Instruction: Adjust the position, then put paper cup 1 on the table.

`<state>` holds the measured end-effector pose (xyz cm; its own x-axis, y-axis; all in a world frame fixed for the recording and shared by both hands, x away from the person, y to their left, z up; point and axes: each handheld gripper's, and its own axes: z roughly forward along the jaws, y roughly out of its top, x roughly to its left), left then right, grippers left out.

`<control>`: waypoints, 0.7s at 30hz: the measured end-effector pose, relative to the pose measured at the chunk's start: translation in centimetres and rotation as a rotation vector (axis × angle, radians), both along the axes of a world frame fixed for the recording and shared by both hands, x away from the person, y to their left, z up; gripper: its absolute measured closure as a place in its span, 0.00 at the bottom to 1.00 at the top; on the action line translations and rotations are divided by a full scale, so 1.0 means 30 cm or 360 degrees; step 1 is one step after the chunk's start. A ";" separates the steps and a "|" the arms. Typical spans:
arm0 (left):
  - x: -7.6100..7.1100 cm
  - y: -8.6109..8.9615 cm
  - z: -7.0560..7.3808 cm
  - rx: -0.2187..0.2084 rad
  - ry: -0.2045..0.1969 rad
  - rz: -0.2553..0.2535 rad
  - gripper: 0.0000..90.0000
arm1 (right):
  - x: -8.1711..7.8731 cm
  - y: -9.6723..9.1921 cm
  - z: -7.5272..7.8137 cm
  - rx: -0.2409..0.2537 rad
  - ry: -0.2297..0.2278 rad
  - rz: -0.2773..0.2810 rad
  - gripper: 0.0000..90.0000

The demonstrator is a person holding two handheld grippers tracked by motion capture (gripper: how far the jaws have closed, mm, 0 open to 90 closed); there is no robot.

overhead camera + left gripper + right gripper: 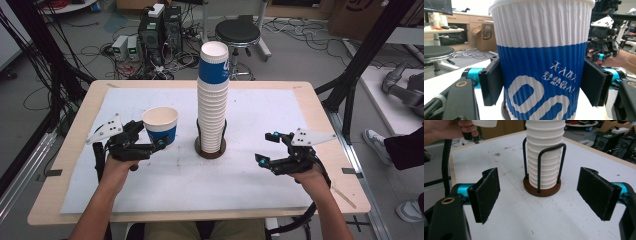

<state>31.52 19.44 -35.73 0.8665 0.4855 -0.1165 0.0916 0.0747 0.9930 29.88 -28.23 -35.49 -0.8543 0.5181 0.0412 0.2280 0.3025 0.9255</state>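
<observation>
Here my left gripper [159, 142] clamps the cup [161, 125] left of the stack [212, 100], clear of it; right gripper [268, 147] waits wide, empty.

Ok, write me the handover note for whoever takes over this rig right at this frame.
Left gripper: shut on one blue-and-white paper cup, held upright left of the stack.
Right gripper: open, empty, right of the stack and facing it.
Cup stack: upright in its wire holder at mid-table.
Done: one cup is apart from the stack.
Left: probably setting that cup down, then the next one.
</observation>
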 end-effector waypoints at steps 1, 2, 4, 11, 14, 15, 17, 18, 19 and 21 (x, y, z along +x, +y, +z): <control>0.000 0.005 0.001 0.0006 -0.0004 0.0014 0.30 | -0.001 -0.001 -0.005 -0.0005 0.0009 0.0001 0.21; 0.000 0.011 0.001 -0.0001 -0.0004 0.0020 0.30 | -0.001 -0.001 -0.005 -0.0005 0.0009 0.0001 0.21; -0.002 0.022 0.004 -0.0006 -0.0011 0.0046 0.30 | -0.003 -0.002 -0.012 -0.0018 0.0006 -0.0003 0.21; -0.012 0.078 0.008 -0.0030 -0.0025 0.0148 0.30 | -0.010 -0.012 -0.022 0.0001 0.0000 -0.0020 0.21; -0.005 0.103 0.006 -0.0045 -0.0027 0.0195 0.30 | -0.012 -0.016 -0.028 0.0011 -0.0001 -0.0031 0.21; -0.001 0.112 0.006 -0.0053 -0.0036 0.0208 0.30 | -0.012 -0.017 -0.031 0.0015 0.0003 -0.0039 0.21; 0.004 0.122 0.006 -0.0060 -0.0048 0.0222 0.30 | -0.008 -0.019 -0.037 0.0012 -0.0003 -0.0051 0.21; 0.009 0.132 0.006 -0.0071 -0.0064 0.0242 0.30 | -0.008 -0.020 -0.038 0.0010 0.0003 -0.0054 0.21; 0.023 0.151 0.005 -0.0095 -0.0091 0.0274 0.30 | -0.008 -0.021 -0.038 0.0016 0.0009 -0.0056 0.21; 0.041 0.173 -0.001 -0.0089 -0.0113 0.0318 0.30 | -0.009 -0.023 -0.036 0.0025 -0.0007 -0.0064 0.21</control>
<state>32.74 24.62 -35.77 0.7605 0.6430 -0.0901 -0.0008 0.1397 0.9902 29.60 -28.92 -36.58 -0.8330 0.5514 0.0460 0.2359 0.2787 0.9309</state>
